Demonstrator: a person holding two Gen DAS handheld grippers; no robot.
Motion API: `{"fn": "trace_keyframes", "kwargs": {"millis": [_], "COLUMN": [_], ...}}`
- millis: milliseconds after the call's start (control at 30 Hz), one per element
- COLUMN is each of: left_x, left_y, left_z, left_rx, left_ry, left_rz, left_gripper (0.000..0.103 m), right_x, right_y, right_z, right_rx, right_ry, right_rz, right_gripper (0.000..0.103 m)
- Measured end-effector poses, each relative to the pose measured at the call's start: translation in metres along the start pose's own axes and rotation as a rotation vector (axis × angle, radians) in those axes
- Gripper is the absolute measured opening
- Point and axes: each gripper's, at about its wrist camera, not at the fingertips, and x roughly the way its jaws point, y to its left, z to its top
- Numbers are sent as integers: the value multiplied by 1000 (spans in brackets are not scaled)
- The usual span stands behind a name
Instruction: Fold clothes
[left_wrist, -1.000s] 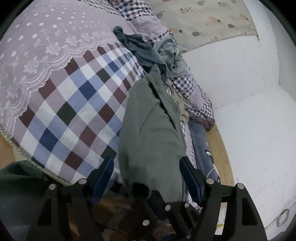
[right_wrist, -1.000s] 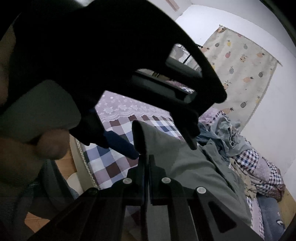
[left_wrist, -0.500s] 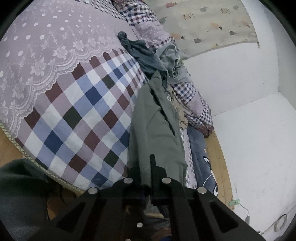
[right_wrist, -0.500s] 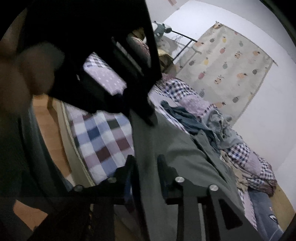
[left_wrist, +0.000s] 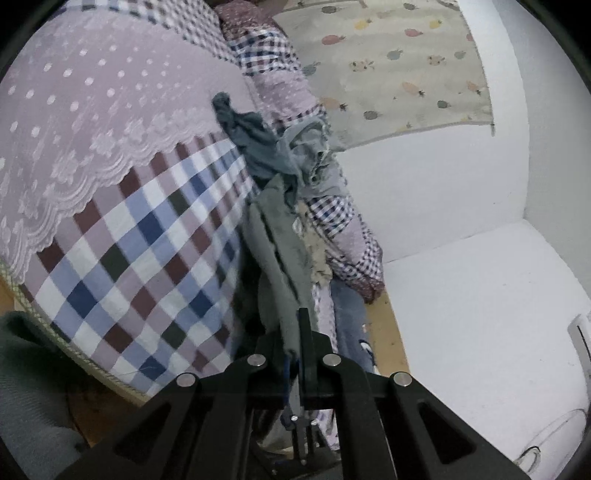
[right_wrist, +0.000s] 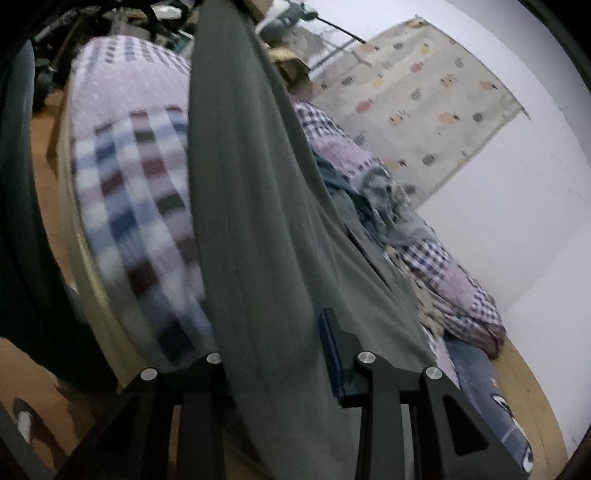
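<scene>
Pinching the grey-green garment (left_wrist: 280, 266) tight in my left gripper (left_wrist: 295, 332) so it hung stretched off the checked bedspread (left_wrist: 140, 236), I had my right gripper (right_wrist: 273, 339) spread wide with the cloth just draped between its fingers, presumably to re-grab.

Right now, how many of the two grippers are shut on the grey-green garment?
1. The left gripper pinches the grey-green garment; the right gripper is open, cloth hanging between its fingers. Neither is hidden.

My left tongs (left_wrist: 293, 345) and right tongs (right_wrist: 273, 343) are matte black, with silver screws and blue finger pads (right_wrist: 330, 347).
</scene>
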Motion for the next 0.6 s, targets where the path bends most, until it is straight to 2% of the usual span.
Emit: {"fn": "trace_keyframes", "kwargs": {"millis": [267,500,600], "left_x": [2,1,4], "left_y": [-33,-49,-57], "left_z": [16,32,35], "left_rx": [38,54,73], "left_ry": [-34,-63,-60], "left_rz": [-33,-47,-46], "left_gripper": [1,1,1], "right_x": [3,11,1], "right_y": [-29,-60,-70], "right_z": [-42,-86,-101], "right_rx": [-15,-14,-4], "right_ry": [109,246,289], "right_rz": [-93,-143,-151], "right_gripper": [34,33,32]}}
